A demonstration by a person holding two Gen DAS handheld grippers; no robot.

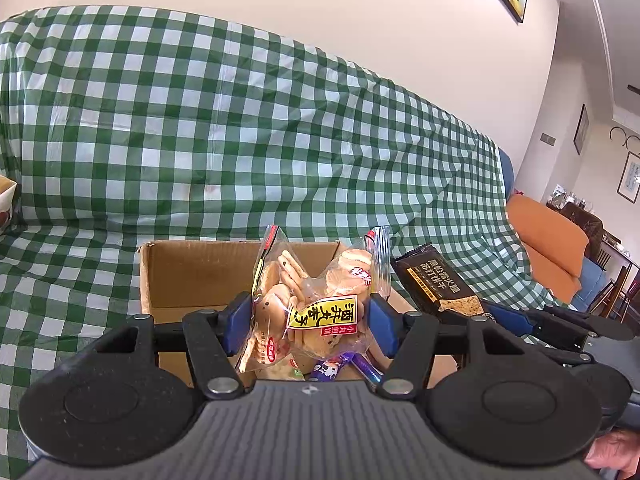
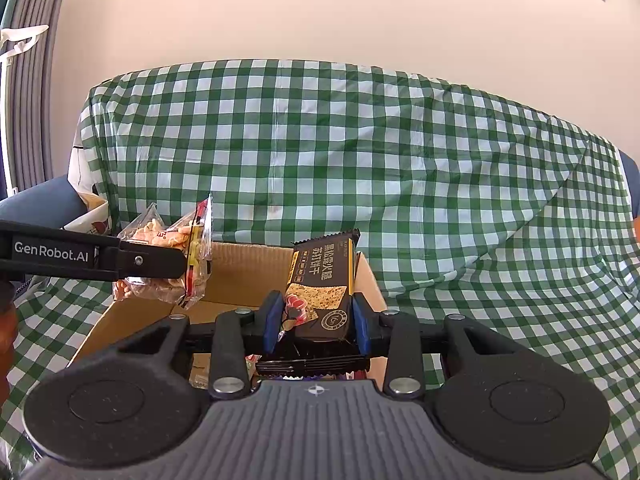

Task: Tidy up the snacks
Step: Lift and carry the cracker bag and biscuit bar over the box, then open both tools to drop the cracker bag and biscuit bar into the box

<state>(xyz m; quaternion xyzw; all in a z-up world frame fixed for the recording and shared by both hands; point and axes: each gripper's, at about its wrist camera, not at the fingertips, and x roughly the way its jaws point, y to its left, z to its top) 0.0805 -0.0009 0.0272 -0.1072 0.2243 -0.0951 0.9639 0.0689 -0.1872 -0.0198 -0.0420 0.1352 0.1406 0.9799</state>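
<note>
Both grippers over the sorting box. The left gripper (image 1: 310,320) stands with its blue pads (image 1: 236,322) moderately apart and pressed on a clear bag of biscuits (image 1: 308,300), carried upright with its crimped top edges pointing up and away. The right gripper (image 2: 316,320) stands narrower, clamped on a black cracker pack (image 2: 326,286) whose long axis runs up and away along the fingers. Both packets hang above the open cardboard box (image 1: 192,270), which rests on the green checked cloth (image 1: 240,140) just beyond and below the fingertips; the bag sits over the box's left half, the pack over its right side, near the right wall. More wrapped snacks (image 1: 340,366) lie on the box floor. The coming placement probably depends on lowering each packet straight down inside the walls.
</note>
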